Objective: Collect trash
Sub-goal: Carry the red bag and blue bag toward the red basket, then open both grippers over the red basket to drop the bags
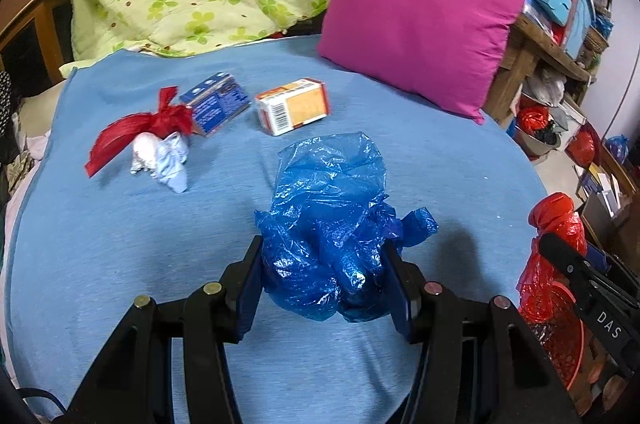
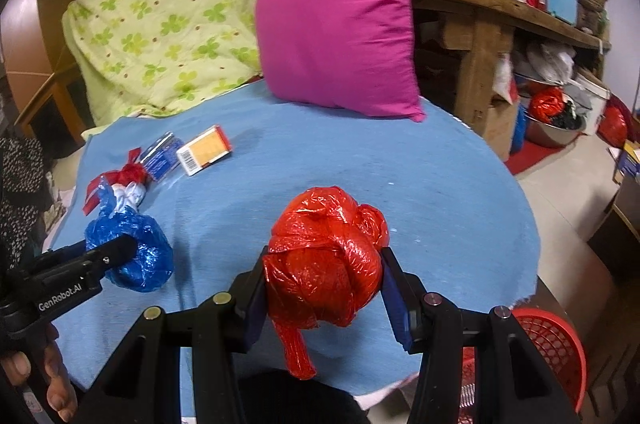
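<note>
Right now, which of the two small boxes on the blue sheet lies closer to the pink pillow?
The orange and white box with the barcode. The blue box lies on its far side from the pink pillow, beside the red ribbon scrap.

A: How many tied-up bags are there?
B: Two. One blue bag (image 1: 328, 224) and one red bag (image 2: 324, 264).
A: And boxes?
B: Two. One blue box (image 1: 216, 104), one orange box (image 1: 294, 106).
A: Pillows?
B: One pink pillow (image 1: 424, 12). One red basket (image 2: 552, 348) too.
</note>
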Demonstrator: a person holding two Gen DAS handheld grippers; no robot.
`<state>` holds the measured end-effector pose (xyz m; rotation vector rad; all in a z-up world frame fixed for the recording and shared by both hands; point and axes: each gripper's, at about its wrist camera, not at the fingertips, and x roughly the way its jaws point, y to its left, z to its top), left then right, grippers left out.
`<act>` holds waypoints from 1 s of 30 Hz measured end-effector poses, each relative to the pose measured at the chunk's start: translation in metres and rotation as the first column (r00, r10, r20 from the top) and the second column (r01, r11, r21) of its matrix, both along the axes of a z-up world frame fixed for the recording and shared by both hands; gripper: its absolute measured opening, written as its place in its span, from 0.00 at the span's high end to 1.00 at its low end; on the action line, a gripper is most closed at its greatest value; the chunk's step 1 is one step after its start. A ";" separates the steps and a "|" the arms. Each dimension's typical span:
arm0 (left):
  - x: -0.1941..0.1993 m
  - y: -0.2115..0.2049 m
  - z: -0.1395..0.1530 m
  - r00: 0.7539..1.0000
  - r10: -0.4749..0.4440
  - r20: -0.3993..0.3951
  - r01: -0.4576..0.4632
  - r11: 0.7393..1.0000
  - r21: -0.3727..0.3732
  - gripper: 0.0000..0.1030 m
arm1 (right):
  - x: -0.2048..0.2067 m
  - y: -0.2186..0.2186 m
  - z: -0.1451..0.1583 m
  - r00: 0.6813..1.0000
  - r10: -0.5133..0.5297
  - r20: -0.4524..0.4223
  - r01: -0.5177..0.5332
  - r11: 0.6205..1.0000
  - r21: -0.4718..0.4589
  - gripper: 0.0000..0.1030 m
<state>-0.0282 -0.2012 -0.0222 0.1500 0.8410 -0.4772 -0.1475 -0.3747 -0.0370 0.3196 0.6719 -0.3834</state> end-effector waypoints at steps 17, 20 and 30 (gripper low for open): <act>-0.075 -0.092 -0.005 0.955 -0.297 -0.019 0.297 0.955 -0.025 0.46 | -0.127 -0.067 -0.045 0.955 -0.276 -0.111 0.281 0.959 0.037 0.48; -0.088 -0.104 -0.009 0.938 -0.346 -0.033 0.345 0.938 -0.026 0.46 | -0.142 -0.074 -0.056 0.943 -0.304 -0.136 0.312 0.949 0.047 0.48; -0.114 -0.136 -0.017 0.896 -0.441 -0.059 0.441 0.897 -0.010 0.46 | -0.177 -0.085 -0.079 0.916 -0.356 -0.186 0.373 0.926 0.061 0.47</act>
